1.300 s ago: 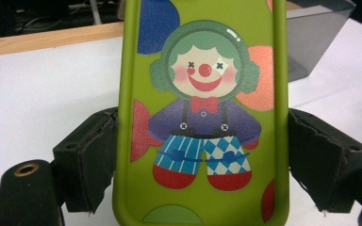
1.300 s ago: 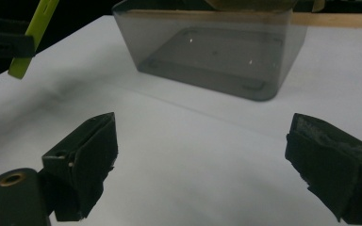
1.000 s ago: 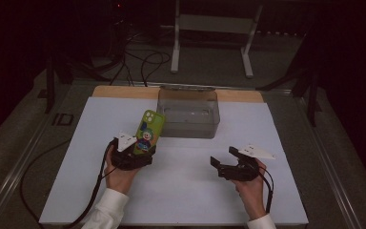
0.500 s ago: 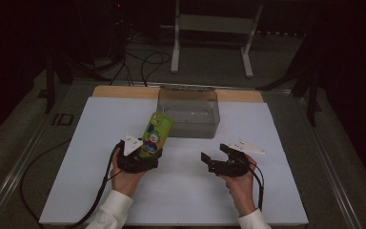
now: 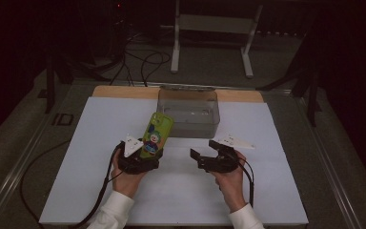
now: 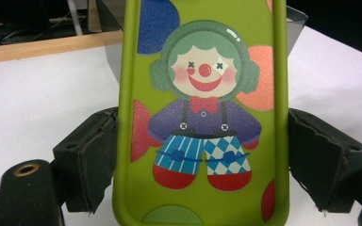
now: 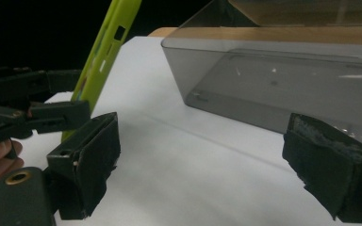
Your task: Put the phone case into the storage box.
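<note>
Left gripper [image 5: 142, 160] clamps the green clown phone case [image 5: 156, 135] by its long edges, lifted near the sheet's middle. Right gripper [image 5: 208, 153] empty, jaws wide. Best: right squares up, grips evenly before the clear bin [image 5: 188, 110].

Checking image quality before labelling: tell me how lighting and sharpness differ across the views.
High view: dim, dark surroundings, white sheet brightest. Left gripper view: phone case sharp, evenly lit. Right gripper view: clear bin shows soft reflections, background black.

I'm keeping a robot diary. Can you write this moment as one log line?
left tongs: shut on phone case | right tongs: open, holding nothing | bin: holds nothing | case: tilted above mat
</note>
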Demonstrator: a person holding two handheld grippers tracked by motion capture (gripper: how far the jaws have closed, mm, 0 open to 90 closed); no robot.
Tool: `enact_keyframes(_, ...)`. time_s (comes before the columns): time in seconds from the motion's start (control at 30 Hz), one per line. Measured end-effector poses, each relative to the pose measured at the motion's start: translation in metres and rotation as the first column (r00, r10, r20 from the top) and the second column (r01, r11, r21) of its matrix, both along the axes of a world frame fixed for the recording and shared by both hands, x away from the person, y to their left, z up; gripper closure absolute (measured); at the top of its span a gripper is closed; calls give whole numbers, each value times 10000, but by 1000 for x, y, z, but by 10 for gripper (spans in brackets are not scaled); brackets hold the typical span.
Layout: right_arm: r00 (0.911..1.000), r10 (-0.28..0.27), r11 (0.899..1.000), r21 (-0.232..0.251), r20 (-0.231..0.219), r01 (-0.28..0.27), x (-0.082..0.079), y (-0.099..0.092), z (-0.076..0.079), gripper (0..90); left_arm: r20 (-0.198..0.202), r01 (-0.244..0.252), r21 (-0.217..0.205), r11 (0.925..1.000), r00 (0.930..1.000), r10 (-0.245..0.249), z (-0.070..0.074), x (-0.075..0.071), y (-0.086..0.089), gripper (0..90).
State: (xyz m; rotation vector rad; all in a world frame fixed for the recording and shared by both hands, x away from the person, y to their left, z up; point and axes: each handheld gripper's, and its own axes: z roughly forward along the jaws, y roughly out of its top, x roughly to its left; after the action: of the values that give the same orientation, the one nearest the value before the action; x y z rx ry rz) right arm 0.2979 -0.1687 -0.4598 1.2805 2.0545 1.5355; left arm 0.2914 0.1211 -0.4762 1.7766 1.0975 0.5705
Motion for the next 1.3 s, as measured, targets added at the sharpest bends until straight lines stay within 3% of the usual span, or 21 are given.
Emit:
enact_keyframes(0.5, 9994, 273, 9972, 699, -201, -258, 10, 22, 6, 134, -18, -130, -458, 9989, 9999, 129, 1, -3, -4, 157)
enact_keyframes(0.9, 9963, 772, 9862, 1500, -383, -707, 15, 39, 12, 147, 54, -228, -891, 9958, 9997, 234, 2, -7, -9, 157)
enact_keyframes(1.3, 9911, 1105, 9752, 2007, -741, -937, 20, 62, 9, 297, 83, -384, -920, 9950, 9992, 393, 3, -11, -15, 157)
